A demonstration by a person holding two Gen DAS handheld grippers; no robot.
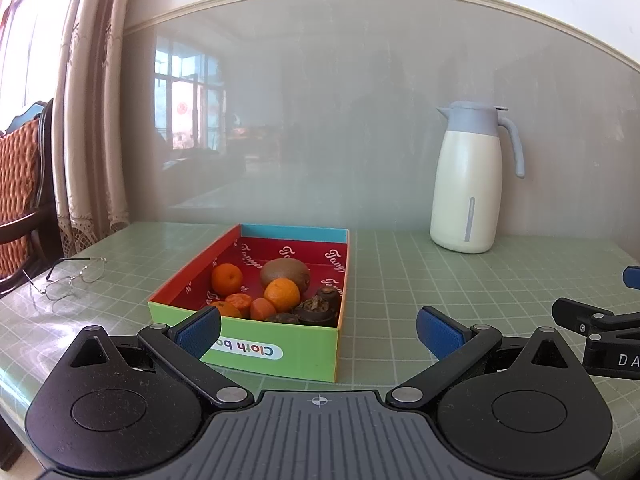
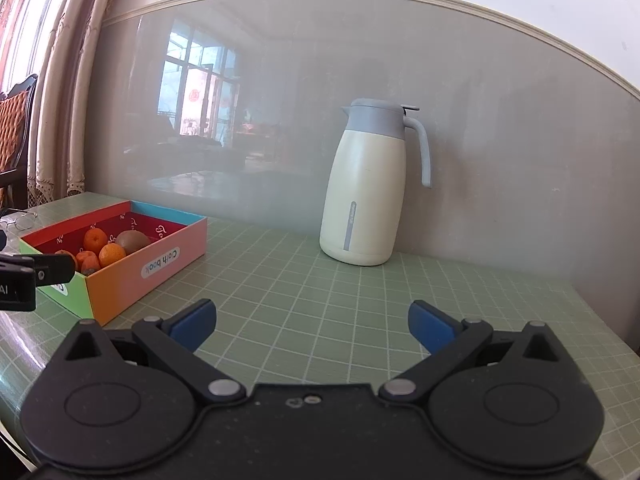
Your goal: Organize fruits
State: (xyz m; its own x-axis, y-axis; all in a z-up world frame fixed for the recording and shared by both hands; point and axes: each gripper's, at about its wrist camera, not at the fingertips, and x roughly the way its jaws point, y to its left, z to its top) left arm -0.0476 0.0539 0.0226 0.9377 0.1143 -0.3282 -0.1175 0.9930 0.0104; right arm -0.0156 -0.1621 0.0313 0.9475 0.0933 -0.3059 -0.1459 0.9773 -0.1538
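Straight ahead of our left gripper (image 1: 319,330) sits the box (image 1: 280,350), its near green wall just past the fingertips; the left fingertip overlaps the wall's near corner in that view, contact unclear. Both blue pads are spread wide, nothing between them.

All fruit visible is already inside the box: kiwi (image 1: 285,273) toward the back, one mandarin (image 1: 227,279) back-left, another mandarin (image 1: 281,295) centre, smaller orange pieces (image 1: 250,305) along the near wall, dark shrivelled fruits (image 1: 318,305) in the near-right corner. We see none loose on the table (image 1: 400,280).

Key relation: the box's long axis runs away from our left gripper, so fruit lies forward and slightly left of its centreline, behind the near wall. We'd need to come over that wall, not through it.

Our right gripper (image 2: 312,326) is also wide open and empty, facing bare table with the thermos jug (image 2: 366,184) ahead. From there the box (image 2: 132,264) is well off to the left, pink side toward it. Left arm is clearly nearer, our pick for any regrouping inside.

Glasses (image 1: 74,276) lie left of the box, well apart.
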